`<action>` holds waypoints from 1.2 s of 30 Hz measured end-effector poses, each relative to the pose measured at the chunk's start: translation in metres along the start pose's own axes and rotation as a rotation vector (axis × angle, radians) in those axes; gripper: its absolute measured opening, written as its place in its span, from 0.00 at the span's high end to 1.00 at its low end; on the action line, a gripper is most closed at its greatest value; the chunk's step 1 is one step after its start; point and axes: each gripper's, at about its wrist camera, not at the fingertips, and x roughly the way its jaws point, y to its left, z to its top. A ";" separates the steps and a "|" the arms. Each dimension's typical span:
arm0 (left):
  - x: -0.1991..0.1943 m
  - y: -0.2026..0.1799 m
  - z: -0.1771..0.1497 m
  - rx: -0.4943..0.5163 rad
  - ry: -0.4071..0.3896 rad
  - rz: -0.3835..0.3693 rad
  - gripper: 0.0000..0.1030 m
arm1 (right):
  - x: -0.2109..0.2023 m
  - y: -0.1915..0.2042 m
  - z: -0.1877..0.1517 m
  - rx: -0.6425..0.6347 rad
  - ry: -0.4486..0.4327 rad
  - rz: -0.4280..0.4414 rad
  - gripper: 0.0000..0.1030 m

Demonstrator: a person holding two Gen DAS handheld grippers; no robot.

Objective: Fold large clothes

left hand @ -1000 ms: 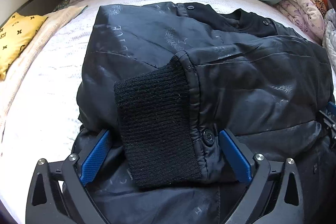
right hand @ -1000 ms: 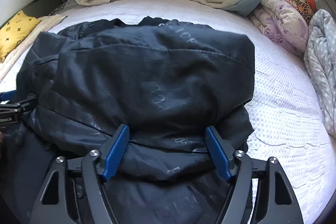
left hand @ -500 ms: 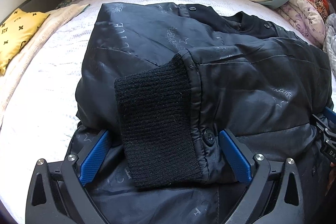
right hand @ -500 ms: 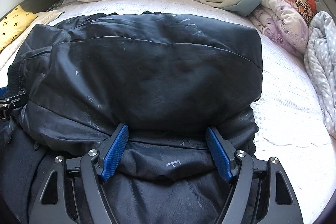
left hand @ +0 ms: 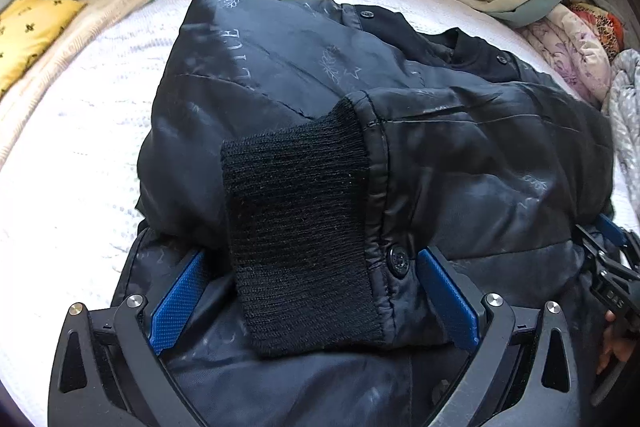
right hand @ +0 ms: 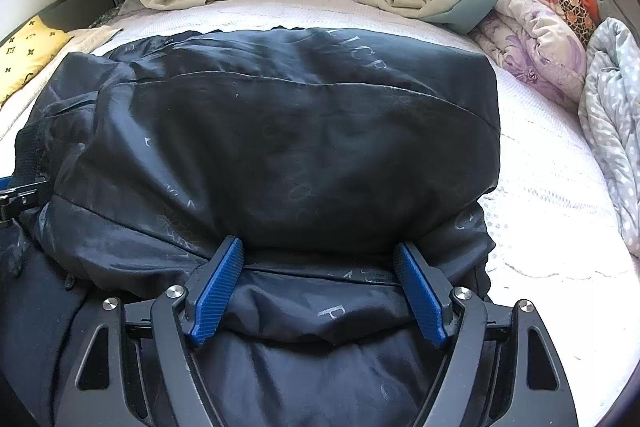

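**Jacket fold is rolling toward the headboard now**

So over the last second the right side of the black jacket [right hand: 280,147] is getting carried up and away: its far edge is sitting much closer to the headboard than it was, and the fabric is looking smoother and more spread out. On the left side barely anything is shifting, the knit cuff [left hand: 296,235] is lying between the same blue pads. I'm reading that as the bottom half going over the top half, so the fold is probably well underway.

Left tongs [left hand: 316,291] are spread wide, with the cuff and sleeve bunched between them, so released as far as I can tell. Right tongs [right hand: 320,279] are equally wide apart around a ridge of jacket fabric, not clenched.

The jacket is lying mid-bed on the white bed cover [right hand: 552,195]. Room-wise: open cover on the right and far side, but bundled quilts [right hand: 540,55] are crowding the far right, and a yellow pillow [left hand: 28,35] is sitting far left.
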 end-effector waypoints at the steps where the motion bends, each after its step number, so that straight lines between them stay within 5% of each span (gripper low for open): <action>1: -0.004 0.004 0.001 -0.012 0.012 -0.019 0.00 | -0.002 -0.002 0.003 0.005 0.008 0.008 0.25; 9: -0.055 0.055 0.001 -0.104 -0.025 -0.094 0.00 | -0.062 -0.046 0.017 0.149 -0.013 0.172 0.25; 13: -0.062 0.077 -0.010 -0.123 -0.011 -0.120 0.00 | -0.071 -0.074 0.005 0.196 0.046 0.227 0.25; 18: -0.050 0.098 -0.023 -0.175 0.074 -0.120 0.02 | -0.059 -0.096 -0.024 0.253 0.183 0.185 0.23; 22: -0.061 0.104 -0.038 -0.176 0.085 -0.179 0.09 | -0.071 -0.107 -0.041 0.265 0.194 0.196 0.23; 27: -0.068 0.105 -0.060 -0.161 0.181 -0.252 0.23 | -0.076 -0.121 -0.071 0.304 0.268 0.262 0.23; 36: -0.077 0.107 -0.126 -0.209 0.387 -0.426 0.29 | -0.096 -0.123 -0.126 0.456 0.373 0.526 0.30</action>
